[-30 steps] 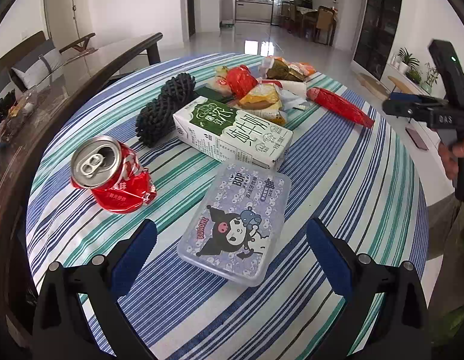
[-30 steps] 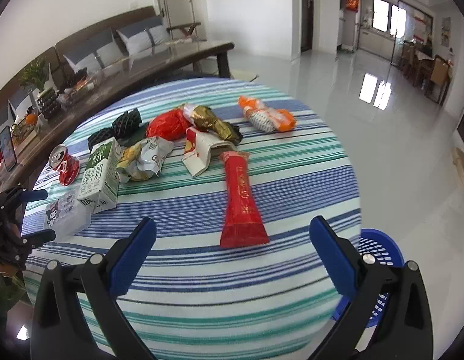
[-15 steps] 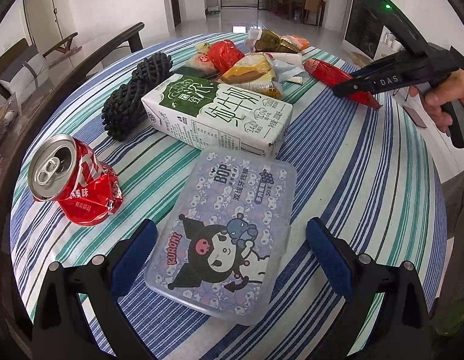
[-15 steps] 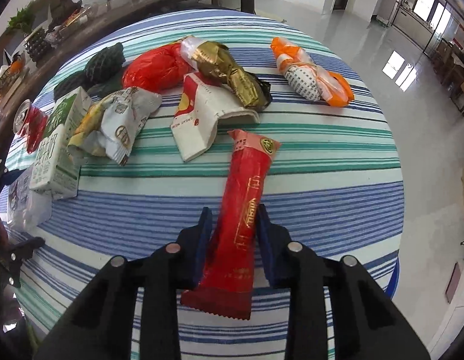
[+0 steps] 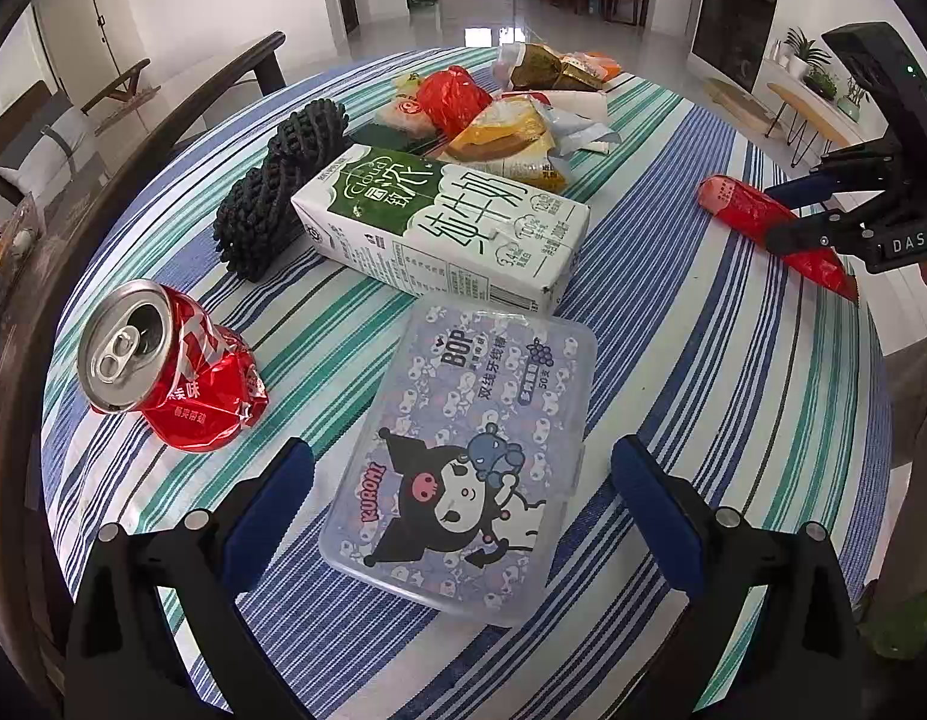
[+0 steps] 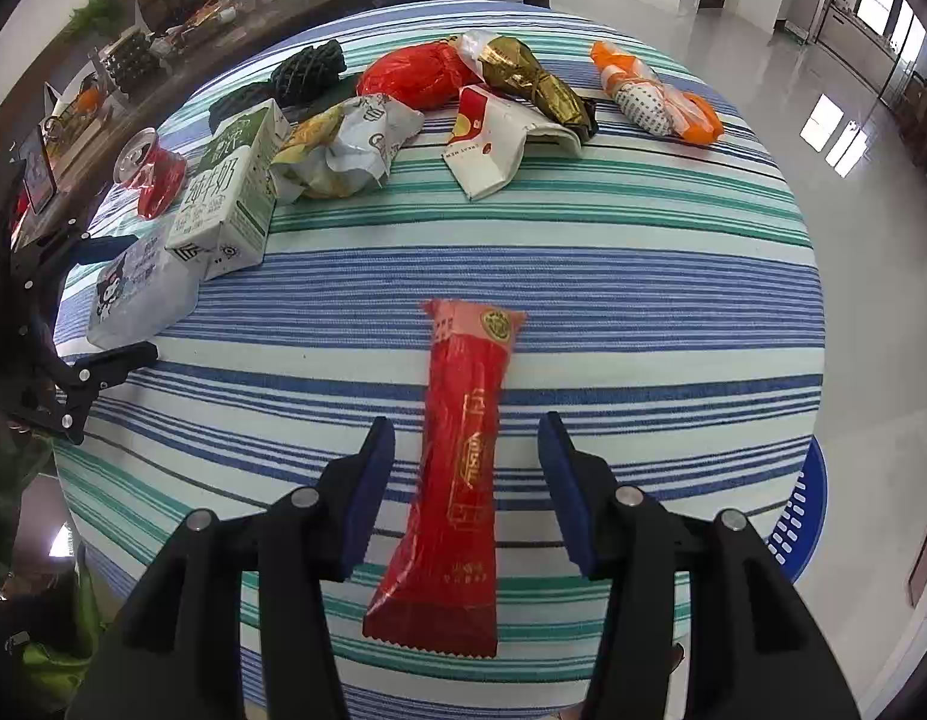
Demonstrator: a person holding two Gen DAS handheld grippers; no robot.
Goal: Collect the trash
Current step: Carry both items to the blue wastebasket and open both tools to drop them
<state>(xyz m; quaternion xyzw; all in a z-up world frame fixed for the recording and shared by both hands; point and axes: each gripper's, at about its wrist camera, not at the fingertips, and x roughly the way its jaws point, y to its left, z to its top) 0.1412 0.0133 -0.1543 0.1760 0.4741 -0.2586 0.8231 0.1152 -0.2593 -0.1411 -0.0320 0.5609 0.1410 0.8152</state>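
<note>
Right gripper (image 6: 466,480) straddling red wrapper (image 6: 460,480), jaws opening, pads not touching it.

Wrapper lies flat near the surface (image 6: 643,300) edge; basket (image 6: 802,516) sits just below that edge. Next, I'd guess: close on the wrapper, lift, drop in basket. Left gripper (image 5: 463,516) spread wide around the box (image 5: 469,456), no contact. Count: 1 can (image 5: 163,366), 1 carton (image 5: 439,222), 1 box, 1 black mesh, about 6 wrappers.
</note>
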